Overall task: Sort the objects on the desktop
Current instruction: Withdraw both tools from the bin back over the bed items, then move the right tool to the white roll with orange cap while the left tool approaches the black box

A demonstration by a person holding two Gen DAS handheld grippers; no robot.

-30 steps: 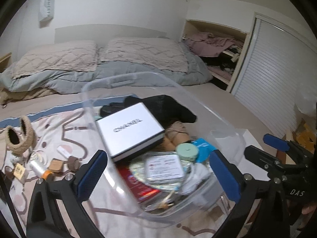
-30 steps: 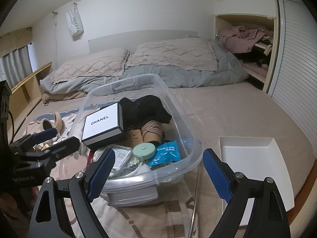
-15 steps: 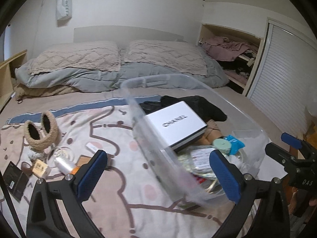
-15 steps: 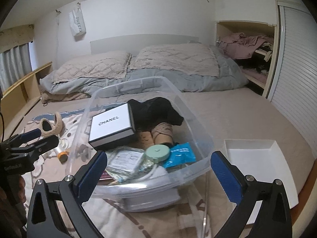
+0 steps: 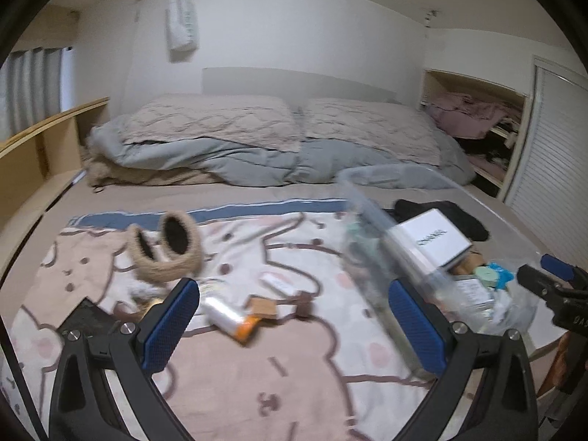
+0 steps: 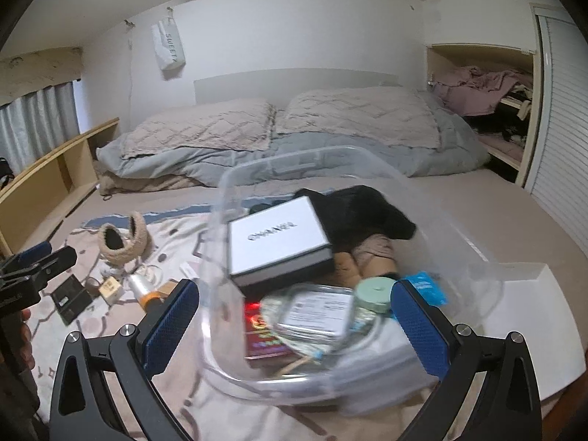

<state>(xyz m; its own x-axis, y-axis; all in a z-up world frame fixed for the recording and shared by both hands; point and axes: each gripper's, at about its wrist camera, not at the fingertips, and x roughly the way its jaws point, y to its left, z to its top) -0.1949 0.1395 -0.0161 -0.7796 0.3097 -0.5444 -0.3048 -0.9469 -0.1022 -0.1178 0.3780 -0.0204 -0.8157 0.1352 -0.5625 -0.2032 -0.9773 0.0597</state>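
Observation:
A clear plastic bin (image 6: 235,183) stands on the bed and holds a white box (image 6: 275,239), black cloth (image 6: 364,205), a green round tin (image 6: 375,290) and a blue packet (image 6: 426,286). My right gripper (image 6: 294,330) is open and empty over the bin's near rim. My left gripper (image 5: 294,323) is open and empty above the blanket, left of the bin (image 5: 371,220). Loose items lie ahead of it: a white tube with orange cap (image 5: 228,318), a brown block (image 5: 262,307), a small white stick (image 5: 275,282) and a woven headband (image 5: 165,253).
A patterned blanket (image 5: 257,386) covers the near bed. A white tray (image 6: 533,316) lies right of the bin. A dark card (image 6: 70,297) and a small cube (image 6: 110,288) lie at the left. Pillows and a grey duvet (image 5: 257,154) are at the back.
My left gripper has swung left, away from the bin and toward the loose items on the blanket. My right gripper has moved closer over the bin. Both stay open.

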